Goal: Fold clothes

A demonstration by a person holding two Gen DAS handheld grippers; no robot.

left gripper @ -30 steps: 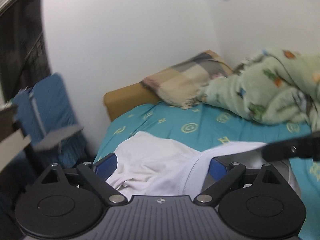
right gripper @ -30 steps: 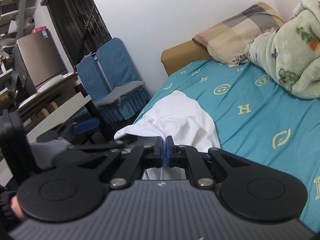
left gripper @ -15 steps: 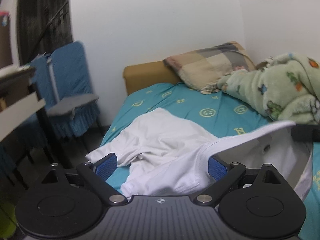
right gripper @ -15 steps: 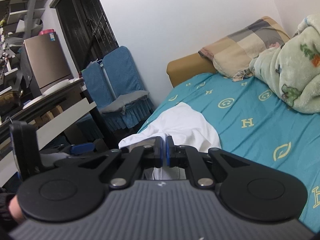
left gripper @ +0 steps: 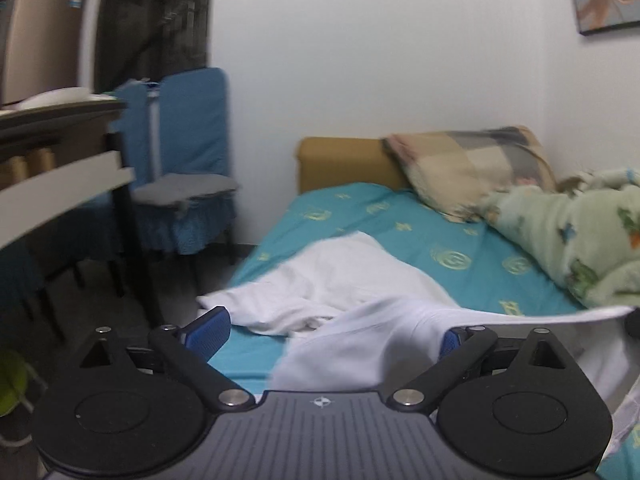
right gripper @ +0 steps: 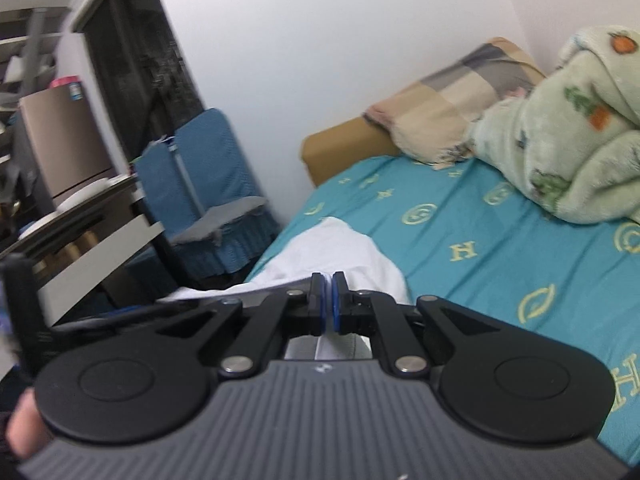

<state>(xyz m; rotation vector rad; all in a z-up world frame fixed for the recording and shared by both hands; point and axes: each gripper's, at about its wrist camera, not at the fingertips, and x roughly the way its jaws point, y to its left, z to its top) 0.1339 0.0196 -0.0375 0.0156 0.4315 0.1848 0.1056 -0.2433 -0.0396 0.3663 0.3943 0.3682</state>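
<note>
A white garment point(left gripper: 352, 280) lies crumpled on the teal bed sheet point(left gripper: 360, 216) near the bed's left edge. My left gripper point(left gripper: 328, 332) is open, its blue pads point(left gripper: 208, 330) wide apart, with a raised fold of the garment lying between them. My right gripper point(right gripper: 327, 304) is shut on an edge of the white garment point(right gripper: 340, 248) and holds it lifted off the bed; the cloth stretches taut toward the left gripper. In the left wrist view that lifted edge runs off to the right.
A green patterned blanket point(right gripper: 568, 140) and a plaid pillow point(left gripper: 468, 168) lie at the head of the bed against a tan headboard point(left gripper: 344, 164). A blue chair point(left gripper: 188, 168) and a desk point(left gripper: 52, 168) stand left of the bed.
Both grippers have pulled back and turned left, so the chair and desk come into view. The right gripper stays shut on the garment; the left stays open.
</note>
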